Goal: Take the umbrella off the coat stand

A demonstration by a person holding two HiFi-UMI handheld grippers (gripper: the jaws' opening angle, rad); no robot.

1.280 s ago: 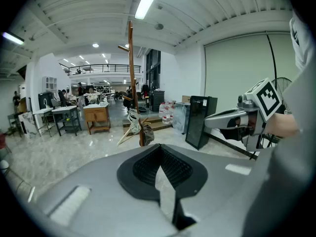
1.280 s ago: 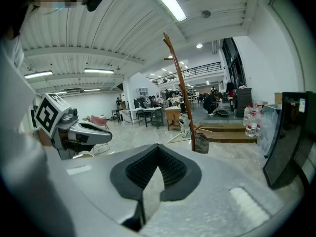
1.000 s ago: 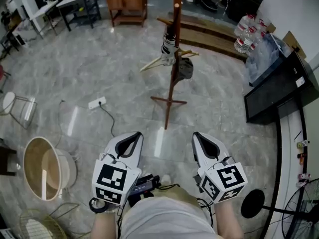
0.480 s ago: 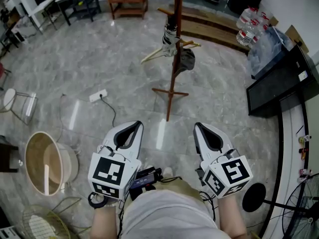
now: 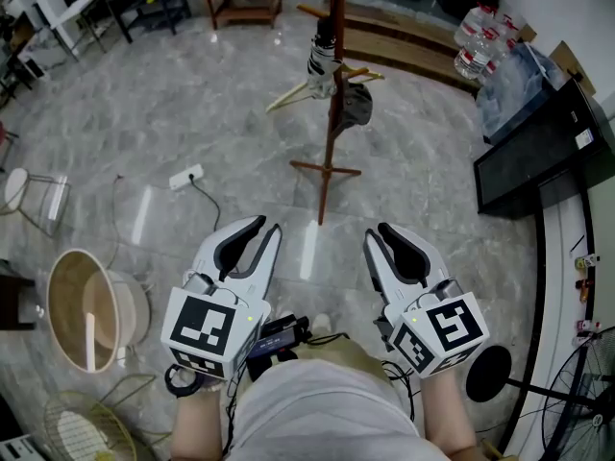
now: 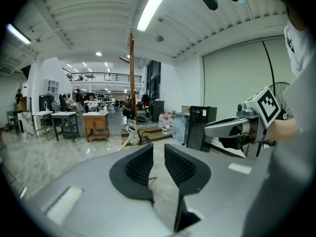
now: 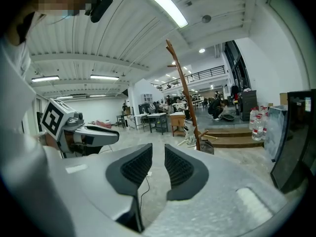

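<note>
Near: left gripper (image 5: 266, 227) and right gripper (image 5: 377, 231) side by side, jaws just opened partway, nothing between. Far: folded black-and-white umbrella (image 5: 322, 63) hung on tall brown wooden coat stand (image 5: 332, 137), well apart from grippers.

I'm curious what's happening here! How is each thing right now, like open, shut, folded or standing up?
left gripper: open and empty; its jaws have just been opening.
right gripper: open and empty; its jaws have just been opening.
umbrella: folded up, on the coat stand.
coat stand: standing upright on the floor.
water bottles: standing upright.
</note>
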